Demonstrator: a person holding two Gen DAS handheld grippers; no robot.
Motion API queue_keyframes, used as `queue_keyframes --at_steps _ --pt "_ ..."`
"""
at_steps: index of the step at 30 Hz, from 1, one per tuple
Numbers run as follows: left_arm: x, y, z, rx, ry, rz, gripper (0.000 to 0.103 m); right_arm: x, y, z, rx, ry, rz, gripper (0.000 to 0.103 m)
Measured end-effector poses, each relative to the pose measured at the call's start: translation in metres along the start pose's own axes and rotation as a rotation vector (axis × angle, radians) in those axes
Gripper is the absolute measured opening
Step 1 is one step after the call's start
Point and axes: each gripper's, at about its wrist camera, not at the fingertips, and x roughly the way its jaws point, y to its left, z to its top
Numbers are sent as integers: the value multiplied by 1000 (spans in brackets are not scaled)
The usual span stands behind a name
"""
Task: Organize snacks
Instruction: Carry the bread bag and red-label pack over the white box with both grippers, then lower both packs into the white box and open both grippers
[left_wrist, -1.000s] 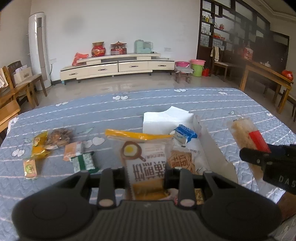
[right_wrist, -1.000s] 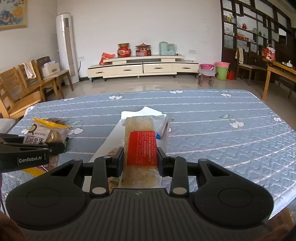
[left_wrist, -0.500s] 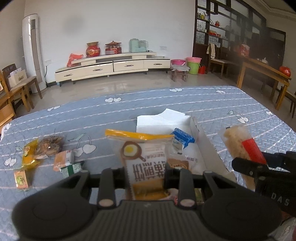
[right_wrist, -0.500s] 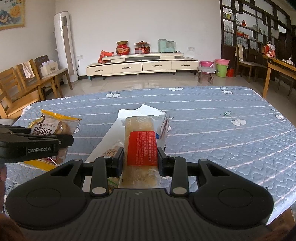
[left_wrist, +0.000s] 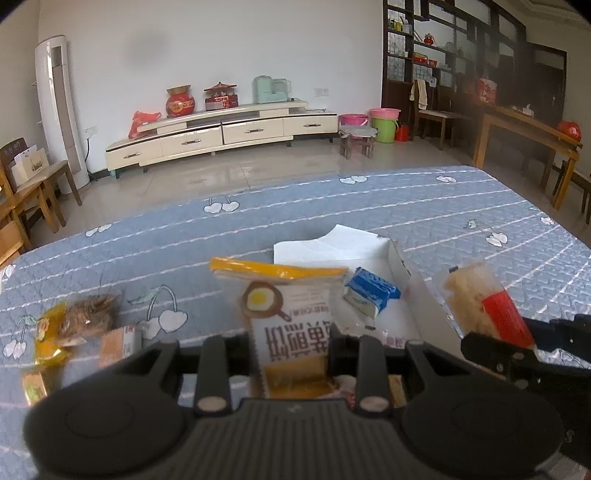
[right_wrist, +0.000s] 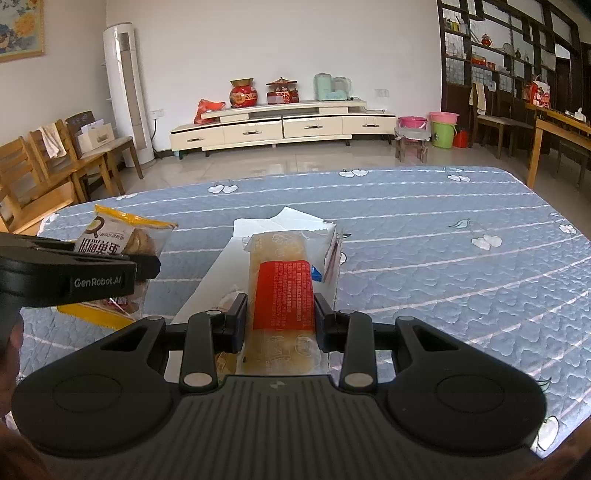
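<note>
Underneath, a blue quilted cloth (right_wrist: 424, 236) covers the table, tiled floor (right_wrist: 295, 162) beyond.

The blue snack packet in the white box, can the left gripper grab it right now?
Probably not yet. The left gripper is shut on the egg-picture snack bag, so its jaws are full. The blue packet lies uncovered in the white box just ahead.

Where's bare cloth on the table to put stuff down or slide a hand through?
Free: the quilted tablecloth right of the white box out to the far edge, and the strip beyond the box. Crowded: left of the box, where small loose snacks lie, and inside it, where the blue packet sits.
</note>
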Motion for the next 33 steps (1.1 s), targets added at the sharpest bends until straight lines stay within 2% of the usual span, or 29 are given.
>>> queue_keyframes --at_steps 12,22,26,27,28,29,30,33 --pt "43 7 26 24 21 -23 30 17 0 3 15 10 -18 43" --pt "86 0 42 49 54 -92 30 34 4 8 23 23 -57 43" --pt "106 -2 48 33 70 -143 31 41 0 6 36 31 -74 44" --pt "111 -2 48 24 80 -157 33 43 -2 6 41 32 -72 46" --pt "116 -2 48 16 92 -167 36 45 -3 5 44 35 -70 61" --pt "118 -2 47 9 99 -171 46 44 -3 4 46 35 -71 88" --pt "118 0 45 0 96 -183 48 42 -3 4 42 26 -69 91" --pt "109 5 40 -14 87 -191 52 35 1 3 2 13 -82 89"
